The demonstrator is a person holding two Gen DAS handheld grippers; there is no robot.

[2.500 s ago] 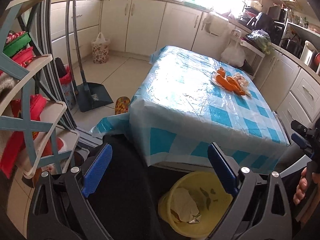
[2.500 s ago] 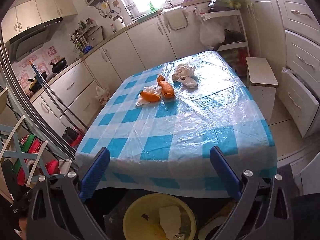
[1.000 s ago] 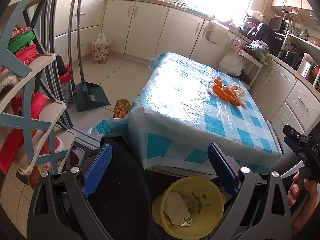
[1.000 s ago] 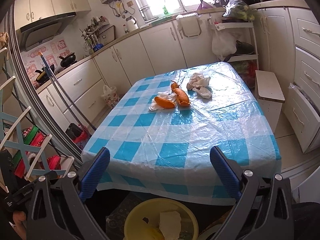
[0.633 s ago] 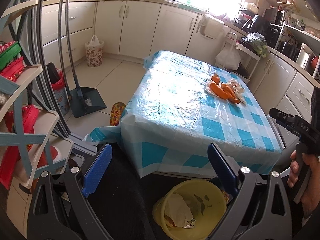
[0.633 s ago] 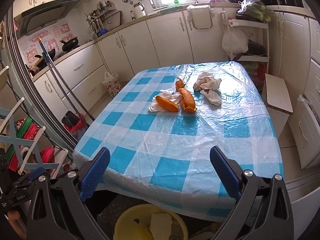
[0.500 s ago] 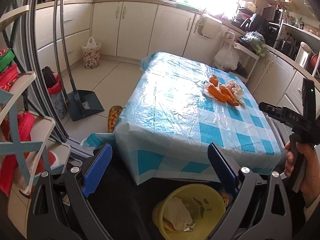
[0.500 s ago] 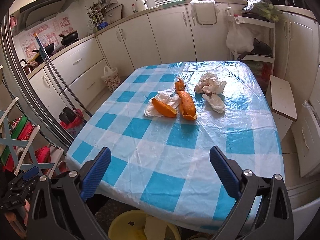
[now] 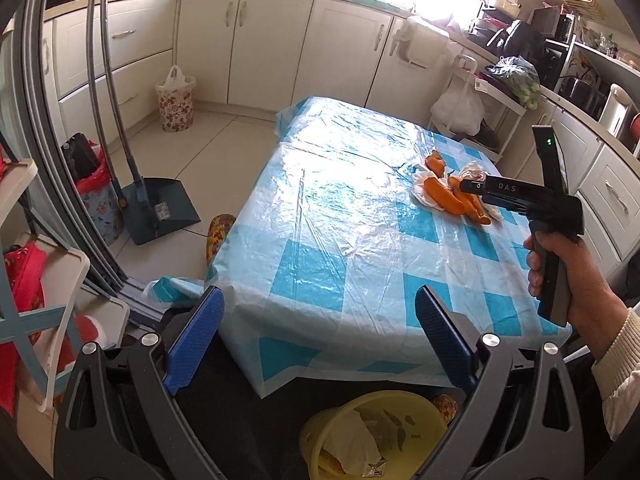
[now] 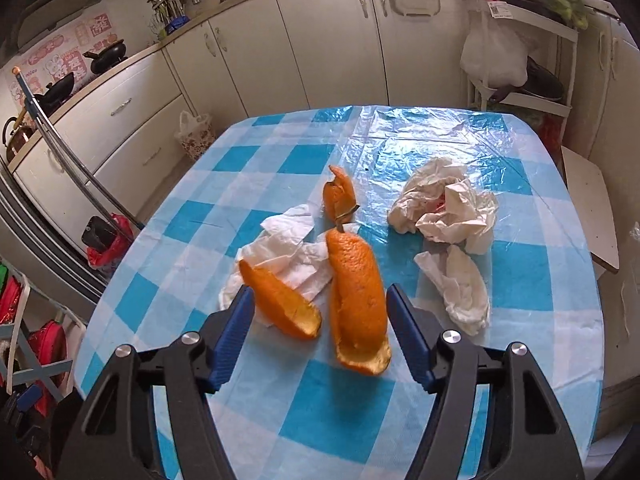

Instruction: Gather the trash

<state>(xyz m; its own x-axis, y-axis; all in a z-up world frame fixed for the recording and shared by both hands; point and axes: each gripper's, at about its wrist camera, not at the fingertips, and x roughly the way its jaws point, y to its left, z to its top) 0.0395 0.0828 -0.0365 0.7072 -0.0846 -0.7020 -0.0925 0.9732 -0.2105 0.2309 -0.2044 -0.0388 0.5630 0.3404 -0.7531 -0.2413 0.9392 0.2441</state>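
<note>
Orange peels (image 10: 356, 288) unlabelled; hand-held gripper (image 9: 472, 186) reads "DAS".

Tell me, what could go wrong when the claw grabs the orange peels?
The right gripper is closing with two peels between its fingers. It might pinch just one and knock the small peel away. The tissue lies under the peels, so it could get dragged along. The plastic cloth is loose and might snag. The bin sits below the table's edge, so a weakly held peel could drop on the floor.
</note>
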